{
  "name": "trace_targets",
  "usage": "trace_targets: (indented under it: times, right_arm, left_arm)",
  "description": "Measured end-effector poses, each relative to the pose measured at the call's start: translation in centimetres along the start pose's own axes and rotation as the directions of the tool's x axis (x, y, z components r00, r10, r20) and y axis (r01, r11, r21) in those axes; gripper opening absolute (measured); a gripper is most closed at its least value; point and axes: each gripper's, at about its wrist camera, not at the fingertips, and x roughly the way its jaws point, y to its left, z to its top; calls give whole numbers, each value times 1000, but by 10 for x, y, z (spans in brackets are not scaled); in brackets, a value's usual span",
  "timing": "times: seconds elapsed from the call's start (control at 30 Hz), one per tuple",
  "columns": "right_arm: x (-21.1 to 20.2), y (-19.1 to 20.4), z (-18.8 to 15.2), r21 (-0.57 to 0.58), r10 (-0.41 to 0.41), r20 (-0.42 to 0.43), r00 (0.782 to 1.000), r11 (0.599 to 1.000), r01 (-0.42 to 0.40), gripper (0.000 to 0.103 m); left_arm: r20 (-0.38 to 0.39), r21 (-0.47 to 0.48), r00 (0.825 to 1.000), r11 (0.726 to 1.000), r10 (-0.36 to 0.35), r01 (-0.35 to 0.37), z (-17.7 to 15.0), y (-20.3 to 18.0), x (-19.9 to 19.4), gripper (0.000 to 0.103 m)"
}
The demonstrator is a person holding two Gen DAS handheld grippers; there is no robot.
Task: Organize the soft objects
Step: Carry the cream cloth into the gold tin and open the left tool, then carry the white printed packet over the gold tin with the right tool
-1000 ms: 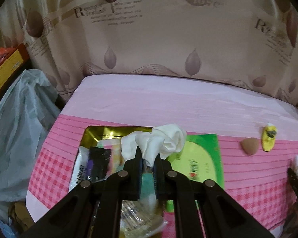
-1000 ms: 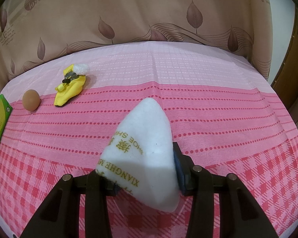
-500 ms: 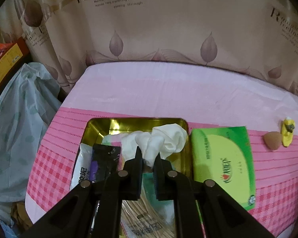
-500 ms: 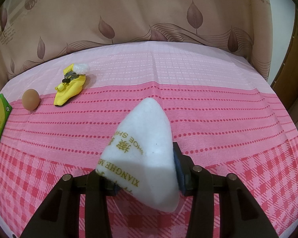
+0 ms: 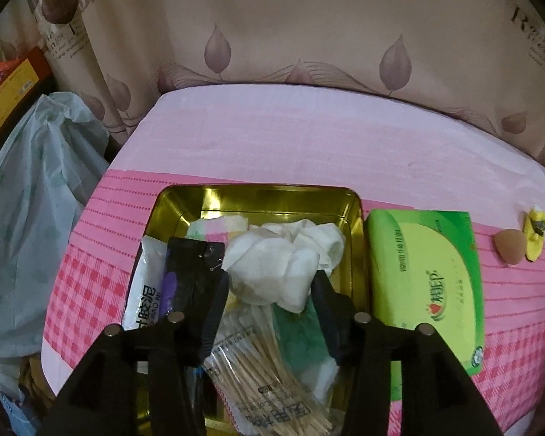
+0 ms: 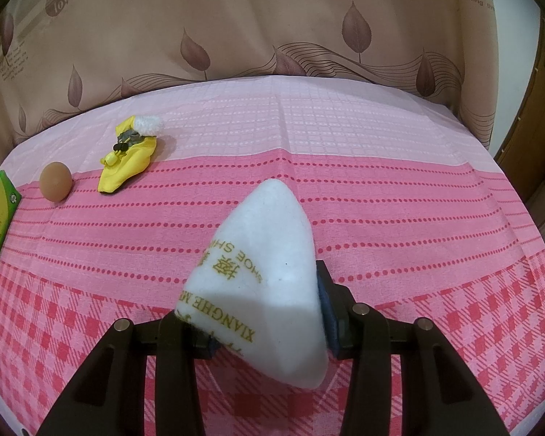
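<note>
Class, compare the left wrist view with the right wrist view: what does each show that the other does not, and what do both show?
Only the left wrist view shows the gold tin holding a crumpled white cloth, a cotton swab packet and a black sachet, with the left gripper, whose jaws have just been opening, standing clear either side of the cloth.

Only the right wrist view shows the right gripper shut on a white shoe sponge.

Both show the green tissue pack, the brown egg-shaped sponge, the yellow pouch and the pink tablecloth.
</note>
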Motion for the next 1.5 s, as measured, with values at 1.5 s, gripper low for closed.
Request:
trace_targets:
  times: [1.5]
  right_arm:
    - [-26, 52, 9, -67, 46, 28, 999, 997, -44, 36]
  left_arm:
    - [221, -184, 940, 958, 259, -220, -129, 113, -75, 52]
